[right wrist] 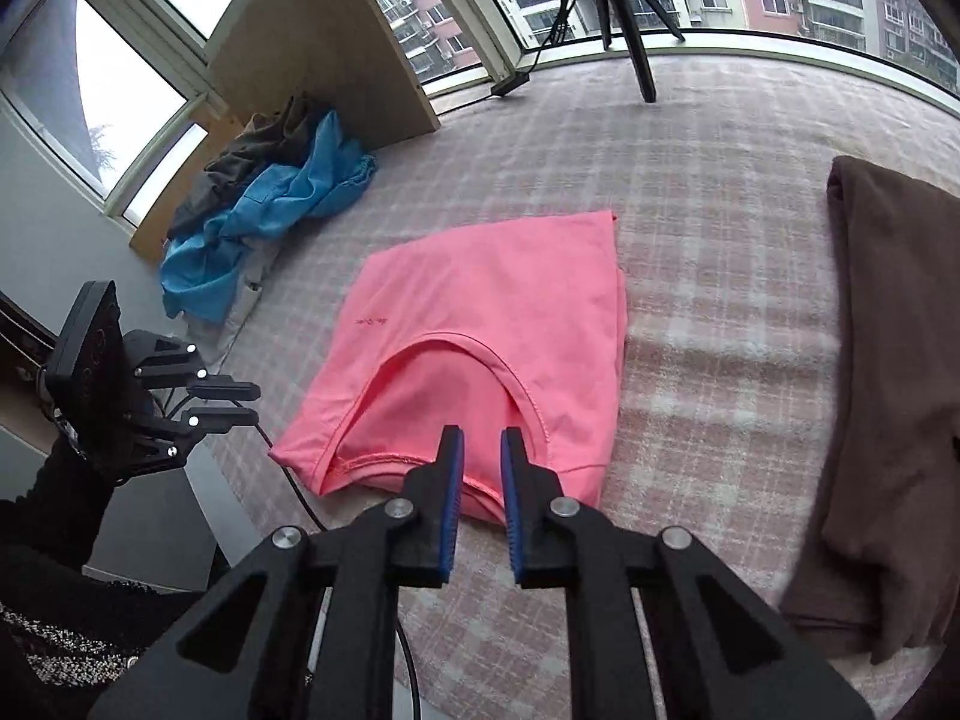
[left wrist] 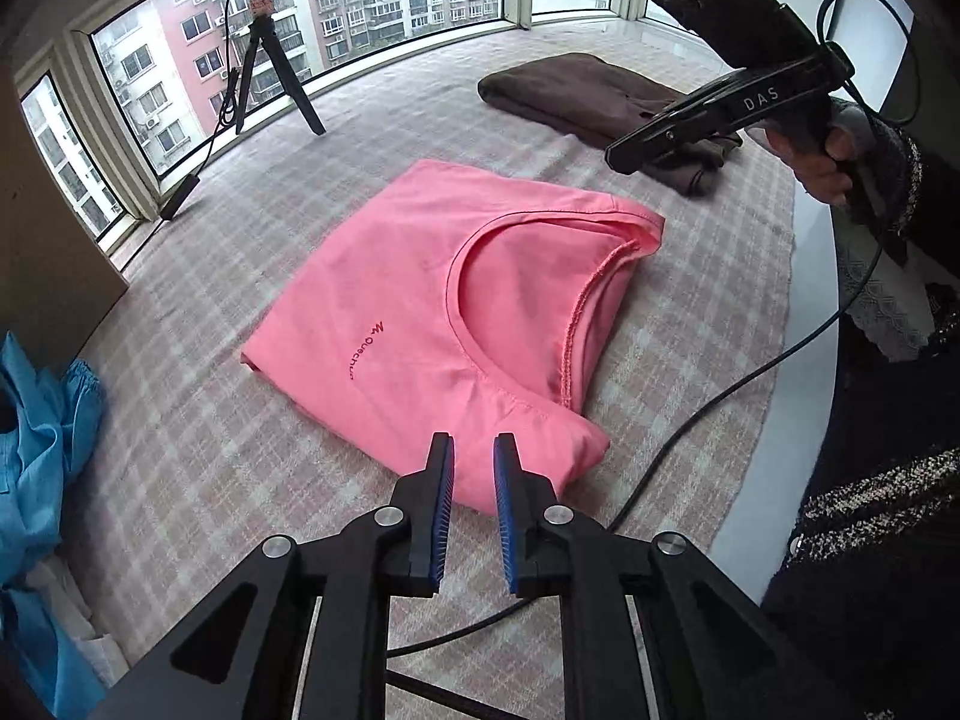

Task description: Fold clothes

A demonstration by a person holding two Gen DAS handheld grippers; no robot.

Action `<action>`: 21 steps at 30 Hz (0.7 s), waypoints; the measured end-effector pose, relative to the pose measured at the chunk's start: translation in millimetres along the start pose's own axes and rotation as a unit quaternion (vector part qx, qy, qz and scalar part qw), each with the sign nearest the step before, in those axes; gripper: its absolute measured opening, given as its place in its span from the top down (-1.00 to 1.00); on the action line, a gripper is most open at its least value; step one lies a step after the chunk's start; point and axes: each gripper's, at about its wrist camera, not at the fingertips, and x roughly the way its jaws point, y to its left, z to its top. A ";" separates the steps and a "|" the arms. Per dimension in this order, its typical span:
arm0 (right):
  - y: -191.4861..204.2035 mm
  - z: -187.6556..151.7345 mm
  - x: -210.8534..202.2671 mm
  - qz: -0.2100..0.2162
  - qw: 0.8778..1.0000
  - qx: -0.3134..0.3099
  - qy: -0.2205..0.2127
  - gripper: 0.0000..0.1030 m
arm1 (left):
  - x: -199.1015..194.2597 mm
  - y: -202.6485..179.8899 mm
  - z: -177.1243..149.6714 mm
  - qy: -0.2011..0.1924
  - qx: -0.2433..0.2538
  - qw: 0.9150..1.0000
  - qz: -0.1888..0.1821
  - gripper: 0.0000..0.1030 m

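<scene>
A pink T-shirt [left wrist: 420, 312] lies folded into a compact rectangle on the plaid cloth, neckline up; it also shows in the right wrist view [right wrist: 480, 324]. My left gripper [left wrist: 474, 450] is open and empty, hovering just over the shirt's near corner. My right gripper [right wrist: 482, 441] is open and empty, just above the collar edge. The right gripper also shows in the left wrist view [left wrist: 624, 153], held up in the air. The left gripper shows in the right wrist view [right wrist: 255, 402], off the shirt's left side.
A folded brown garment [left wrist: 588, 96] lies beyond the pink shirt, also seen in the right wrist view [right wrist: 888, 372]. A blue and grey clothes pile [right wrist: 264, 204] sits by a wooden board [right wrist: 312, 42]. A tripod [left wrist: 270, 60] stands near the windows. A black cable [left wrist: 690, 432] crosses the table edge.
</scene>
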 end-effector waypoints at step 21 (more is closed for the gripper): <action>98.3 -17.5 101.1 0.085 0.983 -0.132 0.097 0.73 | 54.4 132.3 33.8 0.037 -0.139 0.987 0.078 0.59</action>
